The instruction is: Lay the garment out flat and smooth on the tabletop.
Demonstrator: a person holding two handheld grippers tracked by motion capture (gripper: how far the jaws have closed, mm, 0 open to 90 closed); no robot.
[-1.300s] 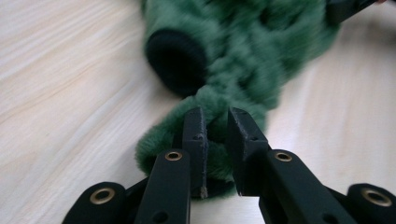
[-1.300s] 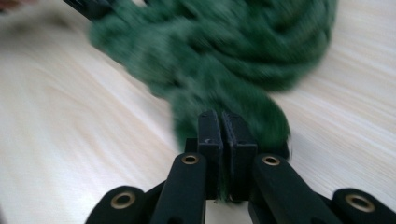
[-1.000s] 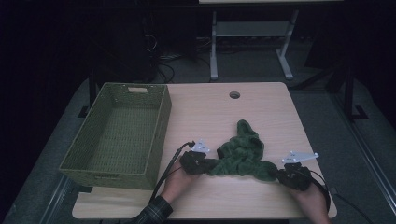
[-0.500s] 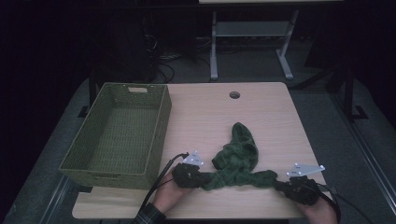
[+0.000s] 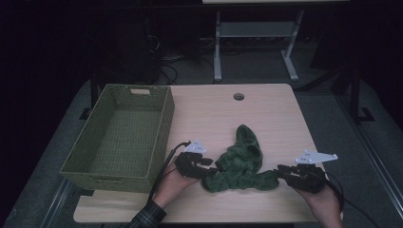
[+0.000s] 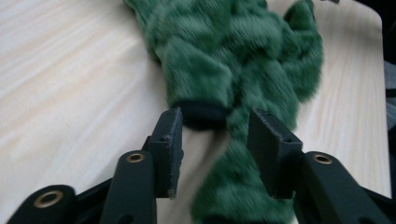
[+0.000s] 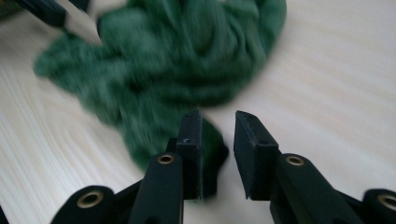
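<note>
Spanning dim room, pale wooden table (image 5: pixel 266 114)

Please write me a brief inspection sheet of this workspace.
Surface: pale wood table, hole near far edge.
Job's things: green garment crumpled near the front edge; green basket at left, nothing inside.
Clutter: nothing seen.
Grippers: left gripper and right gripper have just been opening; fingers apart, cloth between but not pinched.
Cables: one trails from each gripper; more on the floor behind.
Surroundings: dark room, white frame behind.
</note>
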